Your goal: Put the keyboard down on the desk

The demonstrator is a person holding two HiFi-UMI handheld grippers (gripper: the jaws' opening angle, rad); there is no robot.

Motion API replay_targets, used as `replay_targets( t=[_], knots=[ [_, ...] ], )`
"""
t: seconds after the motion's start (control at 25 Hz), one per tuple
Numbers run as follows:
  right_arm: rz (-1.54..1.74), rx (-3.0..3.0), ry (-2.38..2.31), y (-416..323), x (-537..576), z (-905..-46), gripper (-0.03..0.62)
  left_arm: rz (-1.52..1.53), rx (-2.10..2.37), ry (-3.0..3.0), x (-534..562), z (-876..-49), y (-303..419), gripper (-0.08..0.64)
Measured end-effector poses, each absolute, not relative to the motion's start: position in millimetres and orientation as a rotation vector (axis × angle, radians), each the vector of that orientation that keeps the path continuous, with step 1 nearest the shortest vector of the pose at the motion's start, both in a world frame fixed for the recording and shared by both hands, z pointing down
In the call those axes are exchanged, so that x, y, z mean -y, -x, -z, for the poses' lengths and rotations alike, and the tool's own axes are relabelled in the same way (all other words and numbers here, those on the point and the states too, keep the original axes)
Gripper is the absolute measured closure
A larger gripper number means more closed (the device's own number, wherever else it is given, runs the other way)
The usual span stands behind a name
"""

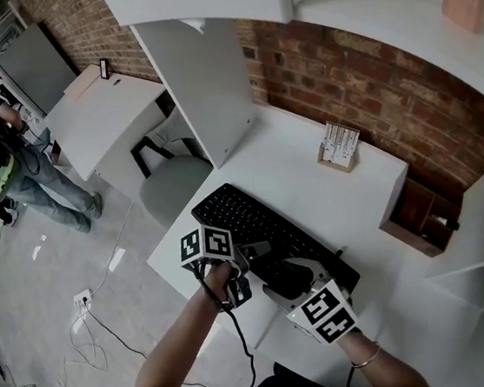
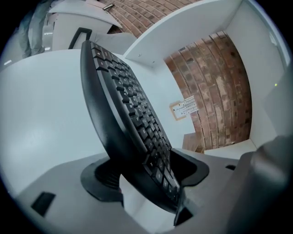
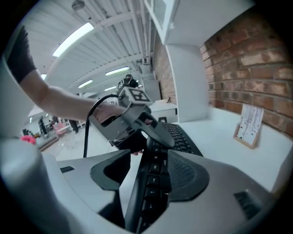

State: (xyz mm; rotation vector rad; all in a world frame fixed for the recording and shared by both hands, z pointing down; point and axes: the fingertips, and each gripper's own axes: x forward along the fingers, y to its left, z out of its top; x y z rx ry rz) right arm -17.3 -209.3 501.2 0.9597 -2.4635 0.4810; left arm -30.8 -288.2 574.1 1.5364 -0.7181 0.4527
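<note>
Keyboard (image 1: 249, 218) is seen on the white bench (image 1: 310, 180). Its near end is pinched by the left tool (image 1: 251, 254) and straddled by the spread right tool (image 1: 288, 272), pads not pressed.

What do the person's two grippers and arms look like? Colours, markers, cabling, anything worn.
The left gripper and right gripper have light grey bodies with black pads. Each carries a white cube with black square markers. A black cable trails from the left one. The left arm shows a short dark sleeve, and the right wrist a thin bracelet.
</note>
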Motion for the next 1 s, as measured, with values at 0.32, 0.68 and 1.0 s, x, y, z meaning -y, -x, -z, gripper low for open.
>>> replay_targets(
  t=[0.32, 0.68, 1.0],
  knots=[
    [-0.112, 2.200, -0.764, 31, 186, -535, 0.337, -0.435, 0.710, -1.518, 280, -577, 33, 0.252],
    [0.111, 1.918, -0.753, 16, 191, -567, 0.337, -0.469, 0.682, -1.523, 270, -586, 32, 0.252],
    [0.139, 1.879, -0.885, -7, 211, -566, 0.397, -0.574, 0.664, -1.631, 259, -574, 37, 0.252]
  ],
)
